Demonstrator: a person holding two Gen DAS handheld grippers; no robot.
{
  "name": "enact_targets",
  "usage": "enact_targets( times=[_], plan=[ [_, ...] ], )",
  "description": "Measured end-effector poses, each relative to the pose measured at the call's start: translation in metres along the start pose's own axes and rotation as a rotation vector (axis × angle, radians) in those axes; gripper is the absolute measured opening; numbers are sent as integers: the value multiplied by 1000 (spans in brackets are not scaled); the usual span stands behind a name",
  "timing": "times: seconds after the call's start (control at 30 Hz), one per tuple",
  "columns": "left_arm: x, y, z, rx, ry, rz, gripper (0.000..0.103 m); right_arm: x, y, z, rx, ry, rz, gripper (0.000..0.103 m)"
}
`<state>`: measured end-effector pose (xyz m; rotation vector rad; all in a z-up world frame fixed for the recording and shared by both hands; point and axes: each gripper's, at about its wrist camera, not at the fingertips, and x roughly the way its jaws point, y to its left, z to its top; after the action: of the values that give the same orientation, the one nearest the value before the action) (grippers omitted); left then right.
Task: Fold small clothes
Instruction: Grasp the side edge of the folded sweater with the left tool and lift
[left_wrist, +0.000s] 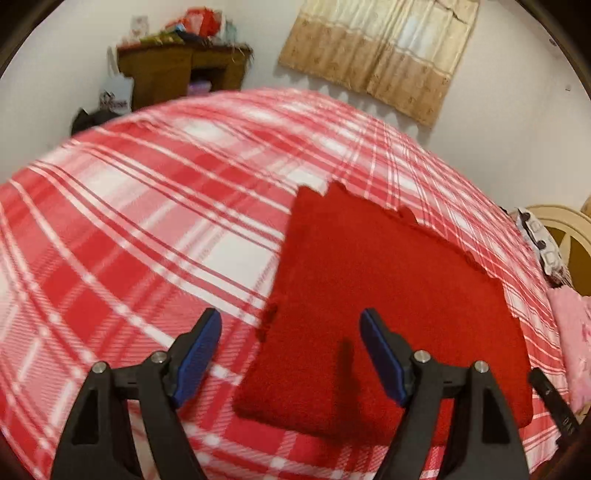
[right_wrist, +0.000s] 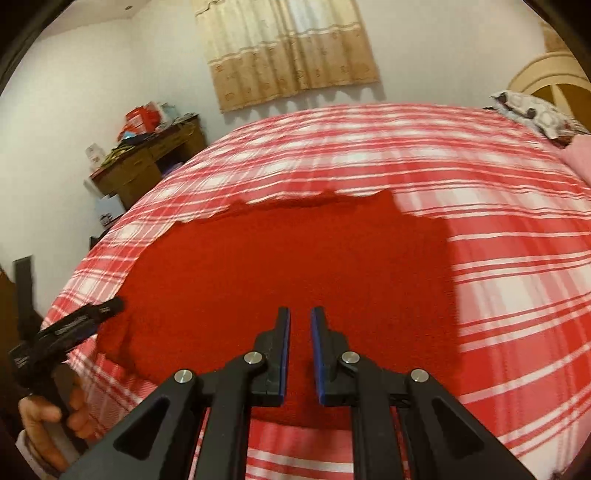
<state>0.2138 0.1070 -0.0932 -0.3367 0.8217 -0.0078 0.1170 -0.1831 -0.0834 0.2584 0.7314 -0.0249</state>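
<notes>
A red fuzzy cloth (left_wrist: 388, 314) lies flat in a folded rectangle on the red and white plaid bed cover (left_wrist: 147, 221). It also shows in the right wrist view (right_wrist: 295, 266). My left gripper (left_wrist: 291, 332) is wide open and empty, hovering over the cloth's near left edge. My right gripper (right_wrist: 300, 332) hovers over the cloth's near edge with its jaws nearly closed, a narrow gap between them, and nothing held. The left gripper (right_wrist: 74, 325) also shows at the left of the right wrist view, held by a hand.
A wooden desk (left_wrist: 177, 70) with clutter stands by the far wall. A beige curtain (left_wrist: 380, 51) hangs on the wall. Pillows (right_wrist: 535, 110) and a pink blanket (left_wrist: 572, 332) lie at the bed's head, by a cream headboard (left_wrist: 561, 229).
</notes>
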Motion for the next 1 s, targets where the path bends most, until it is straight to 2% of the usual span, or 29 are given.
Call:
enact_targets(
  times=[0.1, 0.17, 0.23, 0.3, 0.6, 0.73, 0.8, 0.97, 1.0],
  plan=[
    [20, -7, 3, -1, 48, 0, 80, 2, 10, -2, -16, 9, 17, 11],
    [22, -10, 6, -5, 25, -12, 80, 4, 17, -4, -33, 11, 22, 11],
    [25, -11, 9, -14, 35, -56, 80, 10, 23, -4, -51, 17, 17, 11],
    [27, -13, 12, -19, 32, -70, 77, 18, 28, -2, -57, 31, 24, 11],
    [36, -19, 18, 8, 18, -35, 70, 57, 73, 13, -83, 37, 83, 11],
    [35, -21, 17, 28, 16, -21, 69, 88, 86, 5, -106, 109, 87, 11],
    [37, -21, 17, 31, 16, -17, 69, 91, 89, 0, -134, 73, 70, 11],
    [39, -26, 16, 68, 3, 13, 69, 92, 88, -1, -135, 66, 74, 12],
    [38, -27, 16, 74, 0, 12, 63, 92, 87, -1, -127, 66, 81, 12]
  ],
)
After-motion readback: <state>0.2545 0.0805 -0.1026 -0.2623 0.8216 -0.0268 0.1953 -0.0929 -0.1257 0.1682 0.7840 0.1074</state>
